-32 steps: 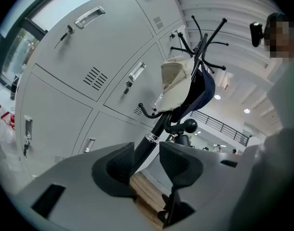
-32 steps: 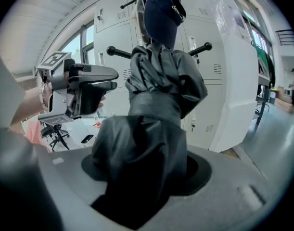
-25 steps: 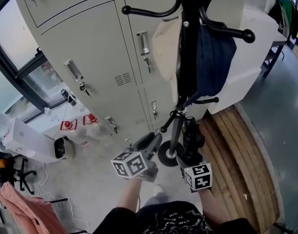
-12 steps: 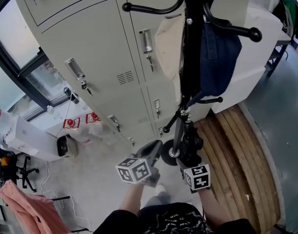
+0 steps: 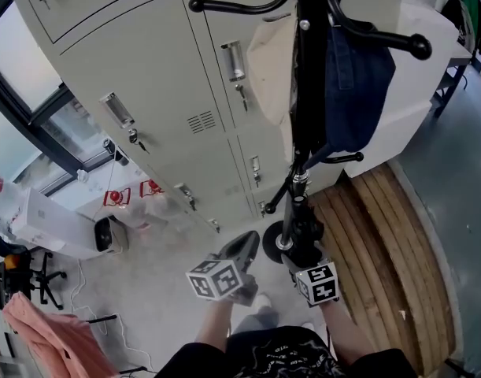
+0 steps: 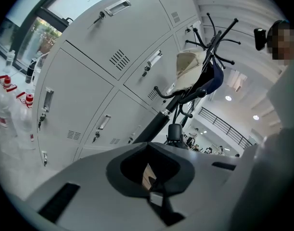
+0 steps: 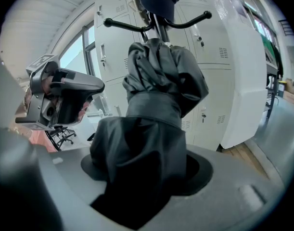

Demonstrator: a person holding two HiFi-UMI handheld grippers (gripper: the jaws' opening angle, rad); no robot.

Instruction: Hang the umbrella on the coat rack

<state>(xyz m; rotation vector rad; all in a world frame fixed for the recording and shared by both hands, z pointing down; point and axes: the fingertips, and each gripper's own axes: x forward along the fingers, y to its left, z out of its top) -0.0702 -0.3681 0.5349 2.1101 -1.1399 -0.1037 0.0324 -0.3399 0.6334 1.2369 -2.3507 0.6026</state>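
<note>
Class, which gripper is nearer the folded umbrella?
Right. The right gripper clamps the umbrella; the left gripper, shut and empty, sits beside it, apart.

The right gripper (image 7: 139, 189) is clamping the folded black umbrella (image 7: 159, 85), which is standing upright between its jaws. The coat rack (image 7: 155, 24) is rising just behind it. The left gripper (image 7: 70, 95) is hovering at left, before grey lockers (image 7: 211, 57).

— Where do we find the black metal coat rack (image 5: 302, 93)?
— Before the grey steel lockers (image 5: 146, 77). The folded black umbrella (image 5: 309, 227) sits just right of its pole, with pale wooden decking (image 5: 382, 235) farther right.
</note>
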